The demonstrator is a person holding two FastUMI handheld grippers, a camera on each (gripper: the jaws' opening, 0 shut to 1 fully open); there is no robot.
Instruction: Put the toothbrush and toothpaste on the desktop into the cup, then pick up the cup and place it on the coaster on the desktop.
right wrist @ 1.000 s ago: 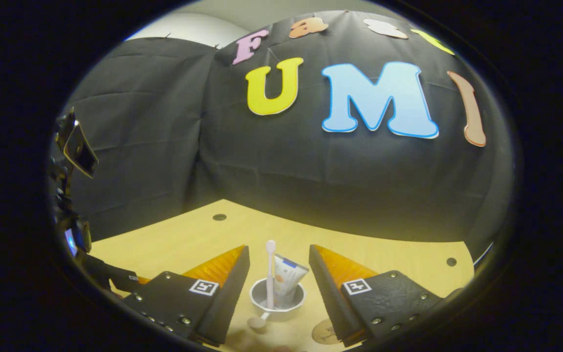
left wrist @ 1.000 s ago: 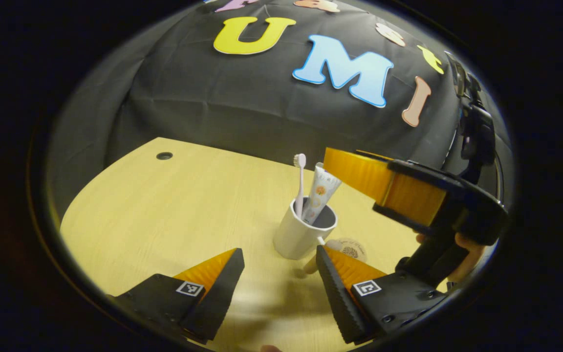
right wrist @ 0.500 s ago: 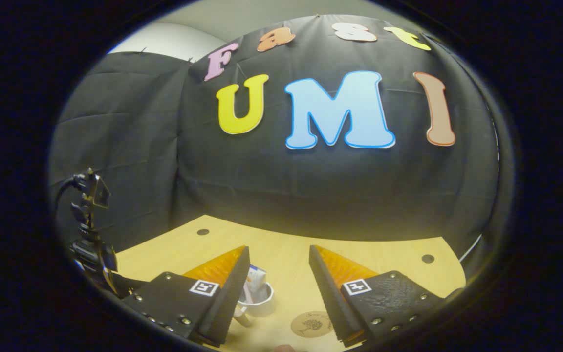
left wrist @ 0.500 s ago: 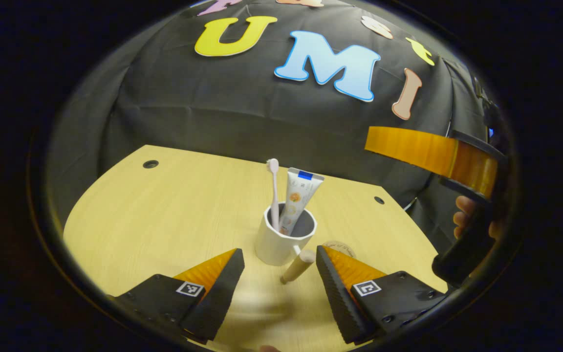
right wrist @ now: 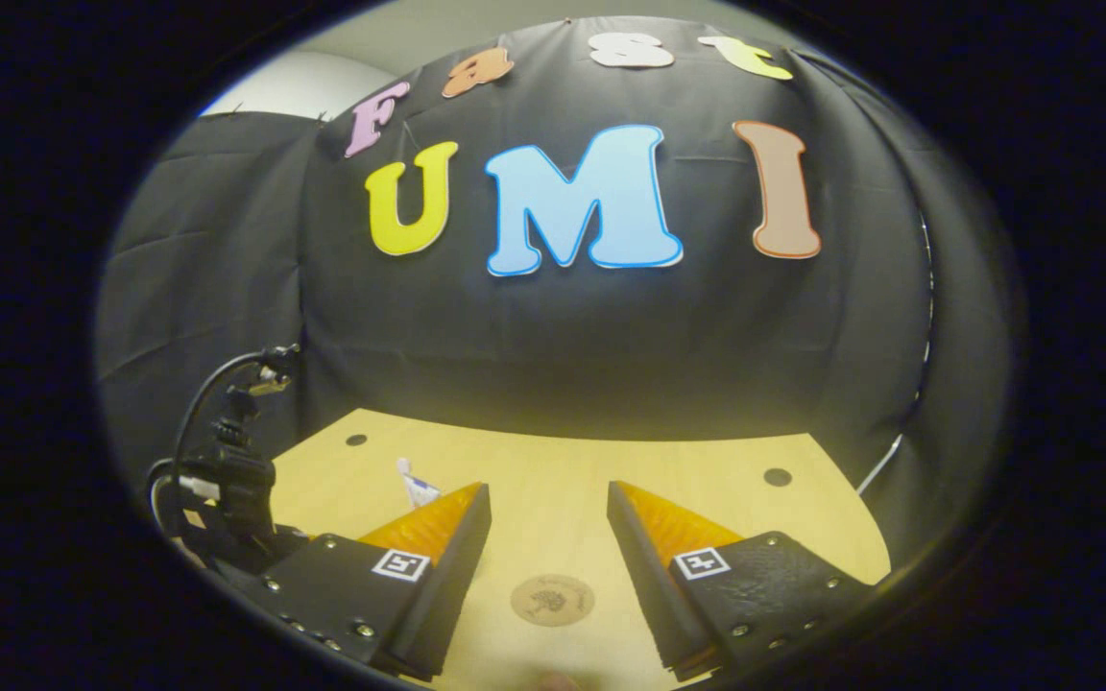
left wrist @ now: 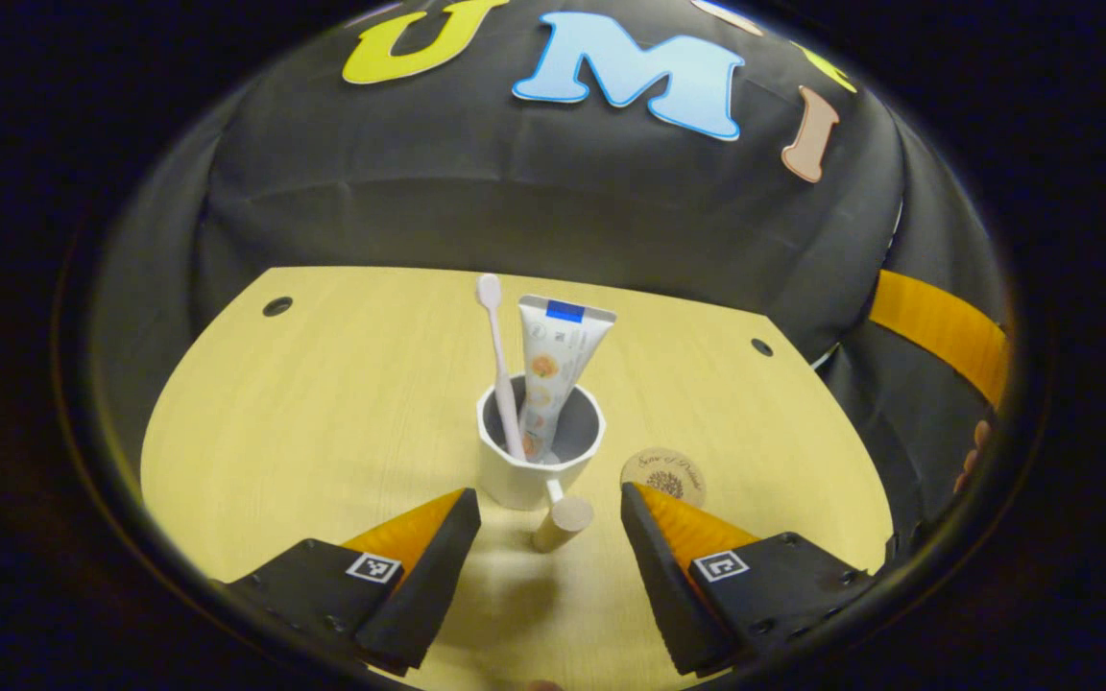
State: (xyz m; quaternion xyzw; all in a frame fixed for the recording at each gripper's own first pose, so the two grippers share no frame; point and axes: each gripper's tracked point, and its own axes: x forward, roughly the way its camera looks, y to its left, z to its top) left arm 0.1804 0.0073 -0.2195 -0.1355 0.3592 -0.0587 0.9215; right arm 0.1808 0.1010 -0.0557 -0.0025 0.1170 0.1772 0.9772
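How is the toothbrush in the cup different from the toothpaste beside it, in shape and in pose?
The toothbrush is a thin pale stick with a small head on top; the toothpaste is a wide flat tube with a blue stripe at its top edge. The toothbrush leans left and its head reaches a little higher; the toothpaste stands nearly straight. Both stand in the white cup, side by side, and rise well above its rim.

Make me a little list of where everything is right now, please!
cup: white cup standing on the desk, beside the coaster, not on it
toothbrush: in the cup, head up
toothpaste: in the cup
coaster: bare, flat on the desk
left gripper: open, empty, lined up with the cup's handle
right gripper: open, empty, above the coaster
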